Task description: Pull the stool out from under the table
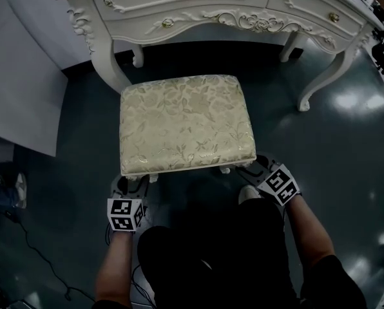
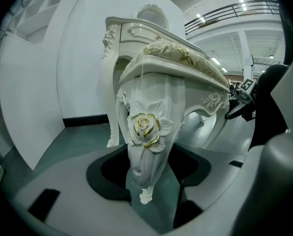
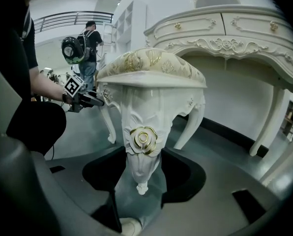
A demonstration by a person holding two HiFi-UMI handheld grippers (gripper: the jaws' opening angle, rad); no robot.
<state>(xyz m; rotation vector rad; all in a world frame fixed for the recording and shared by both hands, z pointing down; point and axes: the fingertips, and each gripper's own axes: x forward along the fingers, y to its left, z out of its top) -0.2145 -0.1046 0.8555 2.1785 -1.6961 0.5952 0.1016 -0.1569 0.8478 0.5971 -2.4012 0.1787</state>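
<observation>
Okay, the stool (image 1: 185, 122) stands on the dark floor just in front of the white table (image 1: 147, 2). We see the left gripper (image 1: 130, 184) clamped on the near-left leg (image 2: 147, 146) and the right gripper (image 1: 259, 170) clamped on the near-right leg (image 3: 142, 149). Our knees (image 1: 205, 250) and shoe (image 1: 249, 193) crowd close behind. A white panel (image 1: 18, 76) stands at the left.

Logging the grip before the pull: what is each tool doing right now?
Left tool: closed on the near-left stool leg.
Right tool: closed on the near-right stool leg.
</observation>
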